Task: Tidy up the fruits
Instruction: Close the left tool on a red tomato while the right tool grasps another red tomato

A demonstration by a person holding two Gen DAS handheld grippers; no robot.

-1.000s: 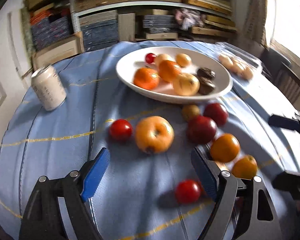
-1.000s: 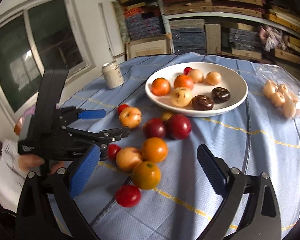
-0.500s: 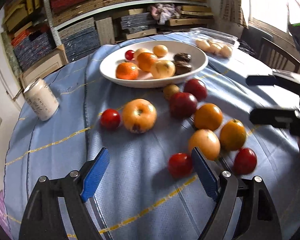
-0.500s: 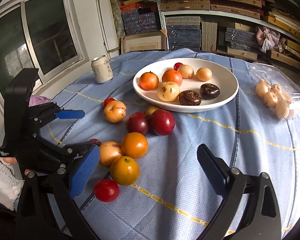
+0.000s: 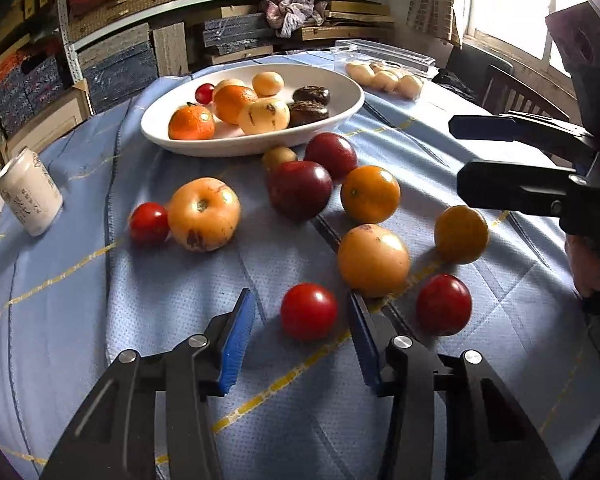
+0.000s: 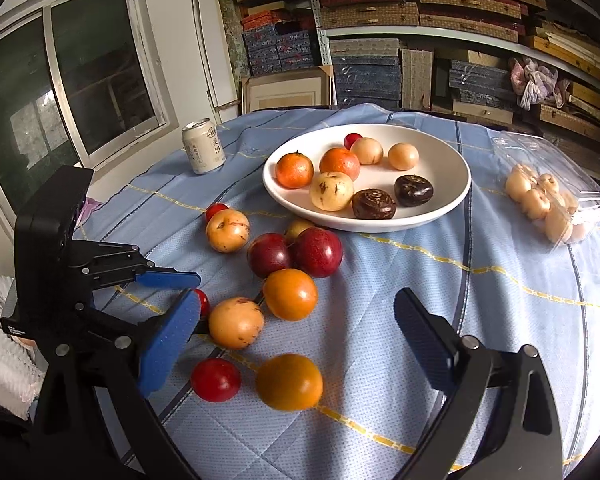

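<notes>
Left gripper [image 5: 302, 322] nearest – jaws closing around small red tomato [image 5: 309, 311] on blue tablecloth [image 5: 100, 320], pads not yet touching. Right gripper [image 6: 296, 336] wide open, holding nothing, hovers over loose fruit. Beyond – orange fruit [image 5: 370, 193], dark red plums [image 5: 300, 190]. Farther back, white plate [image 6: 452, 188] with fruit, can [image 6: 203, 146].

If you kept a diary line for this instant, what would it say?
left gripper: closing around small red tomato, pads not touching | right gripper: open, empty | white bowl: partly filled
</notes>
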